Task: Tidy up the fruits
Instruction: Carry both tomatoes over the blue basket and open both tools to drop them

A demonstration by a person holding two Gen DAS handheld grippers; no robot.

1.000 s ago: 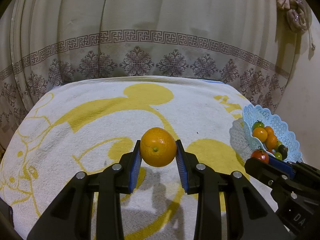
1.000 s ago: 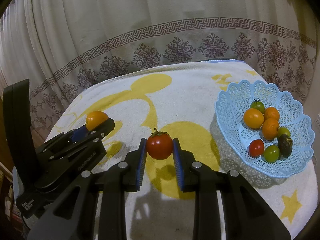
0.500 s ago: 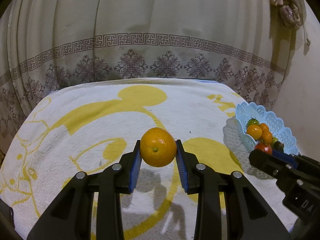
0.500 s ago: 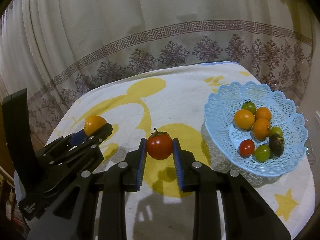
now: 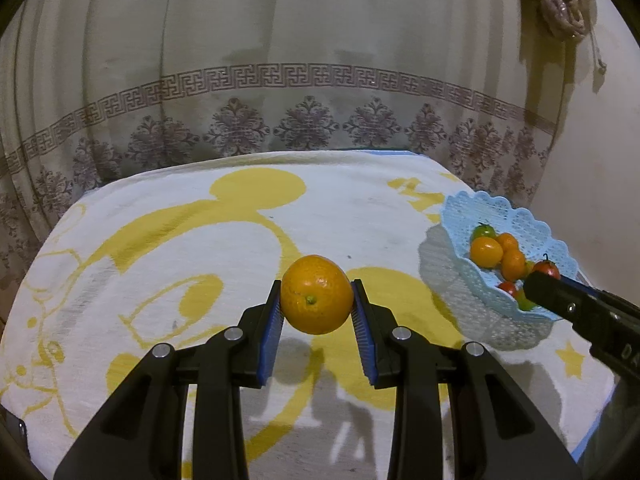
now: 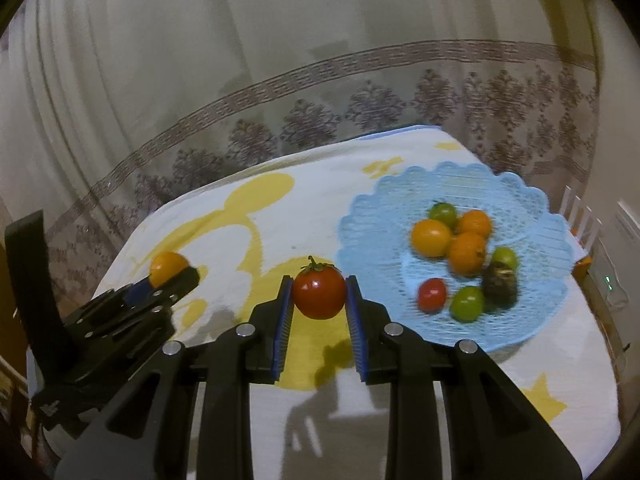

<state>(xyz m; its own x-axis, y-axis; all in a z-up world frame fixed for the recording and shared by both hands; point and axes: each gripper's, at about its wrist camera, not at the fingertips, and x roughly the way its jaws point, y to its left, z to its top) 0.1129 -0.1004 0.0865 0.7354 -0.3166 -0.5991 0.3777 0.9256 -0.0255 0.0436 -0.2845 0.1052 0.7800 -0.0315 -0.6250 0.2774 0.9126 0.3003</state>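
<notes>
Two handheld grippers hang above a table draped in a white towel (image 5: 340,216) printed with a yellow cartoon figure, a patterned curtain (image 5: 280,80) closing off the far side. The left gripper (image 5: 316,300) pinches an orange (image 5: 316,294) between its blue pads, the fruit lifted clear of the cloth and throwing a shadow beneath, exactly as it was gripped a second ago. The right gripper (image 6: 319,296) is clamped on a red tomato (image 6: 319,294) with its green stem pointing up.

What has changed is the right gripper's place. A second ago it hung over the yellow patch near the middle of the towel, short of the light blue lattice basket (image 6: 400,196) at the right; seen from the left gripper's camera, its tomato (image 5: 546,269) now sits at the basket's near rim (image 5: 460,208). The basket has grown larger in the right gripper's view and looks blurred there.

Inside the basket lie three orange fruits (image 6: 431,237), a small red tomato (image 6: 432,294), three green tomatoes (image 6: 466,303) and one dark, wrinkled fruit (image 6: 499,283). At the left of the right camera's view, the left gripper (image 6: 176,280) shows with its orange (image 6: 168,267) well apart from the basket.
</notes>
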